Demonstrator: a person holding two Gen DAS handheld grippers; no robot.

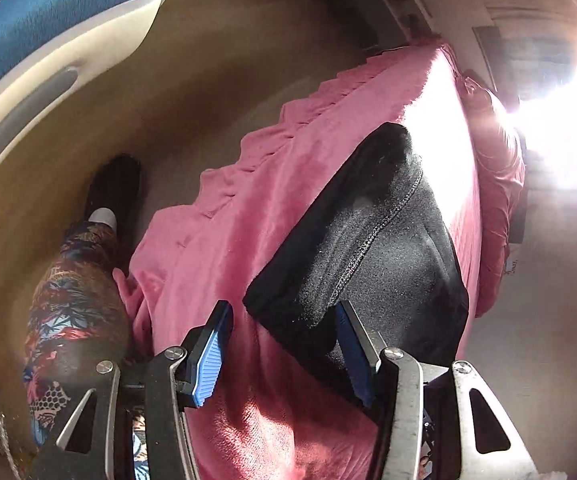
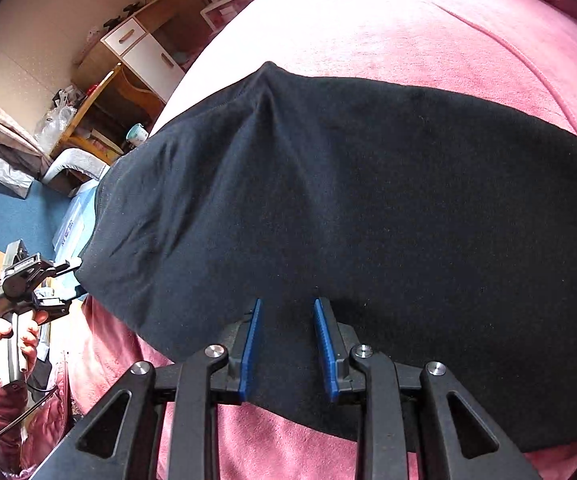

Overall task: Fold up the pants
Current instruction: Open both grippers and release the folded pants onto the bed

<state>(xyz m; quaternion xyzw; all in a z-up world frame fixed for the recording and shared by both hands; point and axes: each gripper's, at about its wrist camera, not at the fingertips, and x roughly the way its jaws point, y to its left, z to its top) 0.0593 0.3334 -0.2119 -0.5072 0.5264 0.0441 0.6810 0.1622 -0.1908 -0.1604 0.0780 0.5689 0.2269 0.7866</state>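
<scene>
Pants (image 2: 348, 208): 1, black | hand-held grippers: 2, both agape | blanket (image 1: 224, 240): 1, pink

Both wrist views look closely down; share black pants (image 1: 368, 240).

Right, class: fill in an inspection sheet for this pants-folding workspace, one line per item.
Surface: bed under a pink blanket, wrinkled at its edge.
Job's things: black pants lying on the blanket, folded over.
Clutter: nothing seen on the bed.
Grippers: left gripper open at the pants' corner; right gripper open over the pants' near edge.
Cables: thin black cable below the left handle.
Surroundings: wooden cabinet, cluttered shelf, sun glare.
</scene>
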